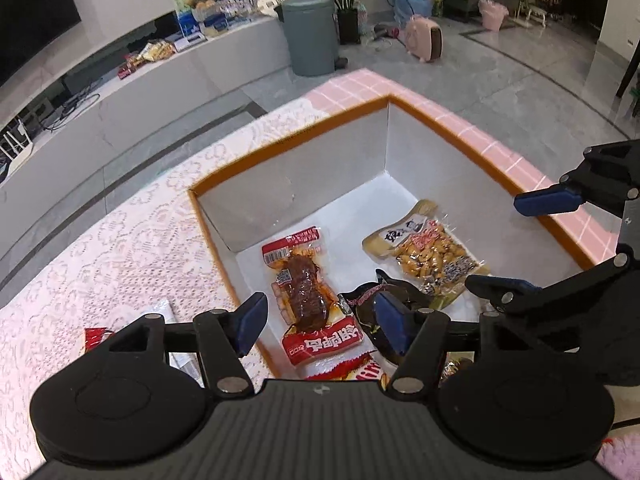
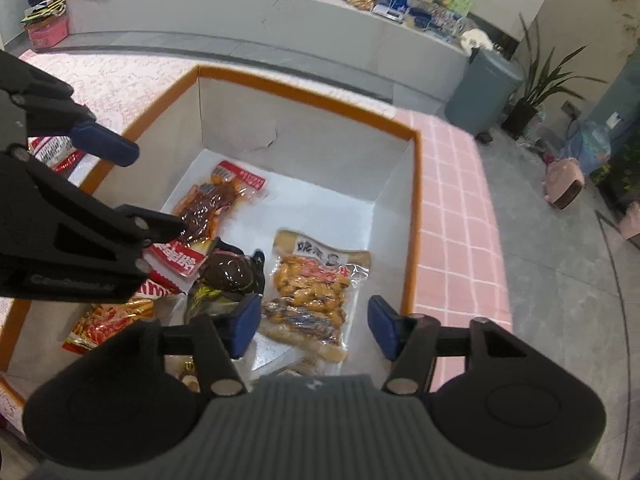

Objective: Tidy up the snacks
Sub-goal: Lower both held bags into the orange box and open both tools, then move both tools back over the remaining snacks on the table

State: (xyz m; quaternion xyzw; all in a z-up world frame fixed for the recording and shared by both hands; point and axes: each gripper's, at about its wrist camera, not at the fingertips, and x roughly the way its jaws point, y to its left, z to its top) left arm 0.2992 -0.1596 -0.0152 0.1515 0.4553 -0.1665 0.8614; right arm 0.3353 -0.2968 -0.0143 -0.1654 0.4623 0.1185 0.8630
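Note:
An orange-rimmed cardboard box (image 1: 288, 140) with a white inside stands on the table and also shows in the right wrist view (image 2: 304, 94). In it lie a red pack of brown meat (image 1: 306, 292) (image 2: 208, 208), a yellow snack pack (image 1: 430, 256) (image 2: 312, 296), a dark pack (image 1: 370, 304) (image 2: 230, 274) and a red-orange striped pack (image 2: 110, 324). My left gripper (image 1: 320, 326) is open and empty above the box's near-left edge. My right gripper (image 2: 312, 326) is open and empty over the yellow pack; it also appears in the left wrist view (image 1: 520, 240).
A pink lace cloth (image 1: 120, 240) covers the table, with pink checks (image 2: 456, 208) by the box. A red-and-white pack (image 2: 52, 152) lies outside the box on the left. A grey bin (image 1: 310, 34), a plant and a long white bench with snacks stand beyond.

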